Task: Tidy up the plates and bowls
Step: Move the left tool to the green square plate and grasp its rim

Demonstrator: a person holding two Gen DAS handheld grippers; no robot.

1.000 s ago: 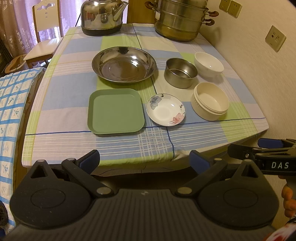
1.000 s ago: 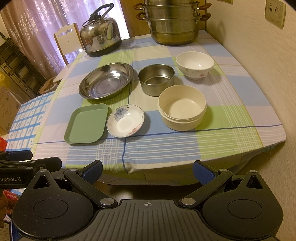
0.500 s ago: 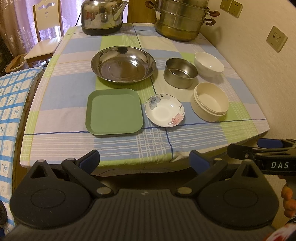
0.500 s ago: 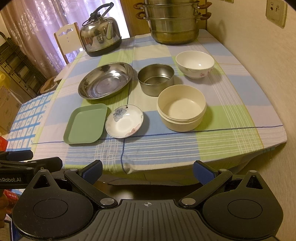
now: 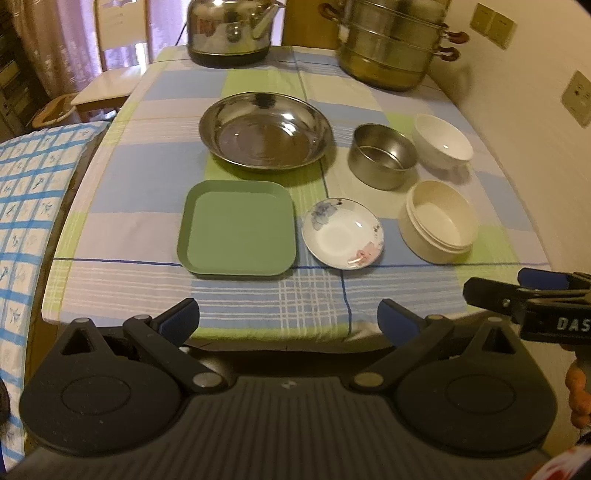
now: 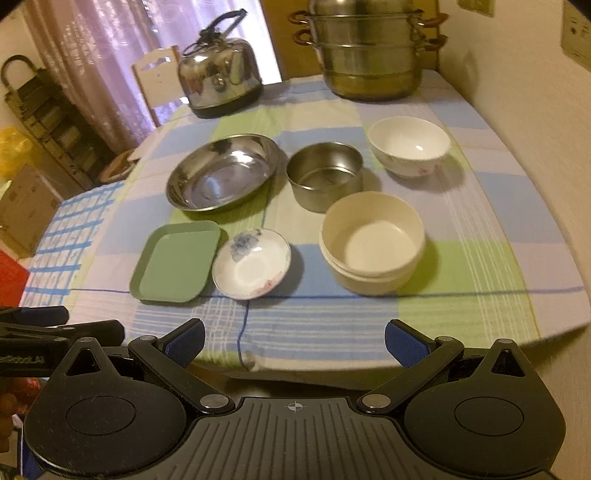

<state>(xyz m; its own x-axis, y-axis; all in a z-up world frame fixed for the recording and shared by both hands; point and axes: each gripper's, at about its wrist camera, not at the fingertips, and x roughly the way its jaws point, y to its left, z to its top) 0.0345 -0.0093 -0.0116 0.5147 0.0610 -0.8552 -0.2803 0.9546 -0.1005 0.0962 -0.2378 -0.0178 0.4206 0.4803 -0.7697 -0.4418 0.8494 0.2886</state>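
On the checked tablecloth lie a green square plate (image 5: 238, 228) (image 6: 176, 262), a small flowered saucer (image 5: 341, 238) (image 6: 252, 263), a wide steel dish (image 5: 266, 132) (image 6: 223, 172), a steel bowl (image 5: 383, 155) (image 6: 325, 175), a white bowl (image 5: 442, 142) (image 6: 409, 144) and a cream bowl (image 5: 439, 220) (image 6: 372, 242). My left gripper (image 5: 289, 317) stands open at the table's near edge, in front of the green plate and saucer. My right gripper (image 6: 294, 341) is open too, at the near edge in front of the saucer and cream bowl. Both hold nothing.
A steel kettle (image 5: 231, 27) (image 6: 218, 79) and a stacked steamer pot (image 5: 391, 48) (image 6: 364, 50) stand at the table's far end. A wall (image 5: 546, 122) runs along the right side. A chair (image 6: 157, 79) stands beyond the far left corner. A blue-checked cloth (image 5: 26, 192) lies left.
Both grippers have moved forward toward the table, so the dishes look nearer and larger. The right wrist view has also swung a little. No dish has moved.
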